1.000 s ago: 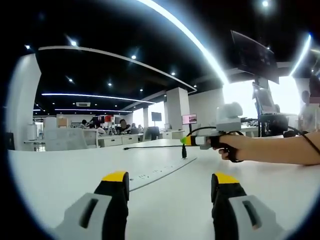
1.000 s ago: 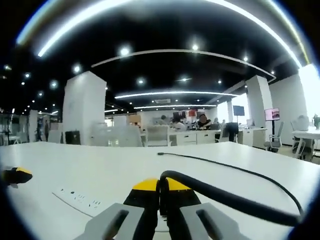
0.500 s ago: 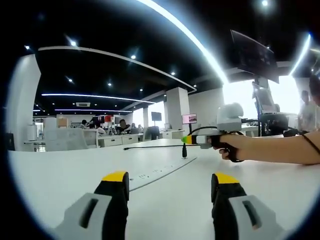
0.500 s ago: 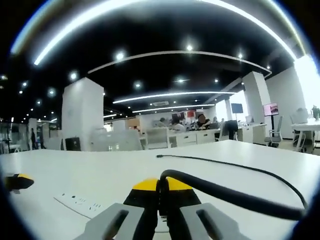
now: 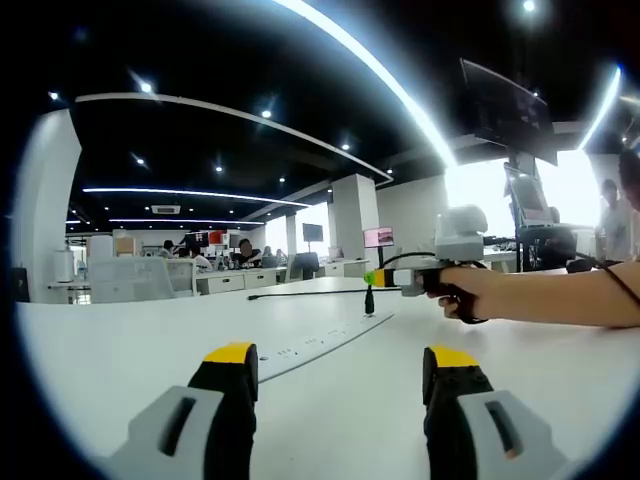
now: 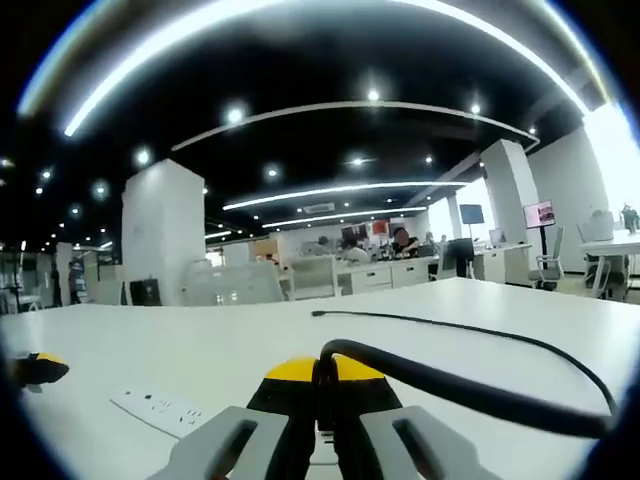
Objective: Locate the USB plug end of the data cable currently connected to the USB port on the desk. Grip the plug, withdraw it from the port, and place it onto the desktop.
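In the left gripper view my right gripper (image 5: 372,279) reaches in from the right, shut on the black USB plug (image 5: 368,300). The plug hangs upright over the far end of the white port strip (image 5: 320,345) set in the desk; whether it touches the strip I cannot tell. Its black cable (image 5: 300,293) trails left across the desktop. My left gripper (image 5: 340,358) stands open low over the desk, nothing between its yellow-tipped jaws. In the right gripper view the right gripper (image 6: 322,372) pinches the plug (image 6: 322,392), and the cable (image 6: 450,388) loops right and back. The port strip (image 6: 165,408) lies lower left.
The white desk (image 5: 120,370) stretches wide on all sides. A hand and forearm (image 5: 540,298) hold the right gripper. The left gripper's yellow tip (image 6: 35,368) peeks in at the far left. Office desks, chairs, monitors and people stand far behind.
The right gripper has risen a little with the plug. The left gripper has stayed still and open.
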